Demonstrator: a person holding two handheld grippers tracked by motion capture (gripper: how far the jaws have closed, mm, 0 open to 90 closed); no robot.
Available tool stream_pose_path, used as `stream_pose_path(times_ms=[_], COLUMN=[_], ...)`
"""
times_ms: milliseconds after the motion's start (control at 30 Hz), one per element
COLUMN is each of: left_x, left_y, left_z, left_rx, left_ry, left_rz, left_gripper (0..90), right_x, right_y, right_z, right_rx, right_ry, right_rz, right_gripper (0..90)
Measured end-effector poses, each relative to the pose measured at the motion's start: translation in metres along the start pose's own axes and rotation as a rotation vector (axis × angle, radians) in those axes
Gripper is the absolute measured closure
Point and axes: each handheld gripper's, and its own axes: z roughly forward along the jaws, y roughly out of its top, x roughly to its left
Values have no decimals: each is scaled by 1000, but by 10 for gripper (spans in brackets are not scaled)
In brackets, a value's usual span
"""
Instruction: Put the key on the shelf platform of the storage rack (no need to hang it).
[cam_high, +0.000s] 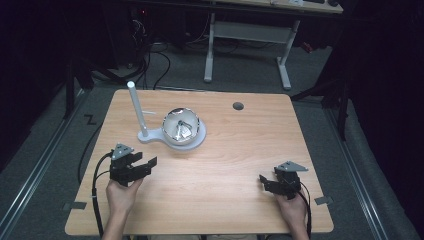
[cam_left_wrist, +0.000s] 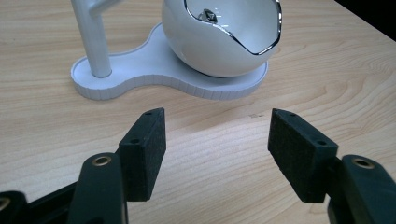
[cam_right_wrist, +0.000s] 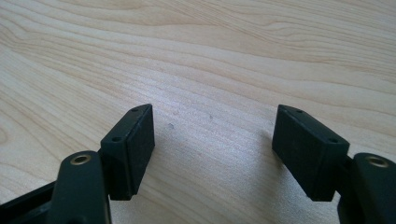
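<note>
A white egg-shaped bowl (cam_high: 182, 126) with a shiny rim stands on a white base (cam_high: 154, 135) next to an upright white post (cam_high: 136, 107), left of the table's middle. A small metallic piece (cam_left_wrist: 207, 15) lies inside the bowl (cam_left_wrist: 224, 42). My left gripper (cam_high: 142, 162) is open near the table's front left, a short way in front of the base (cam_left_wrist: 154, 77), with nothing between its jaws. My right gripper (cam_high: 266, 182) is open at the front right, low over bare wood, and holds nothing. A hand holds each gripper.
The wooden table (cam_high: 240, 150) has a round cable hole (cam_high: 238, 106) near its back edge. Behind it on the floor stand a white desk frame (cam_high: 247, 35) and loose cables (cam_high: 150, 55). A black cable (cam_high: 95, 195) trails from the left gripper over the front edge.
</note>
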Motion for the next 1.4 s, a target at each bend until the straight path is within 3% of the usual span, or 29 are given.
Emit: stream_pose_path(times_ms=[167, 800, 1400], left_x=[0, -12, -28], left_y=[-8, -33, -43], left_z=[3, 29, 45], left_rx=[4, 61, 104], left_ry=[-7, -16, 13], left_rz=[-21, -27, 51], left_gripper=[374, 373, 372], right_x=[0, 0, 0], right_y=[0, 0, 0], right_z=[0, 0, 0], right_rx=[0, 1, 1], right_ry=[0, 0, 0], right_rz=[0, 1, 1], right_gripper=[301, 301, 301])
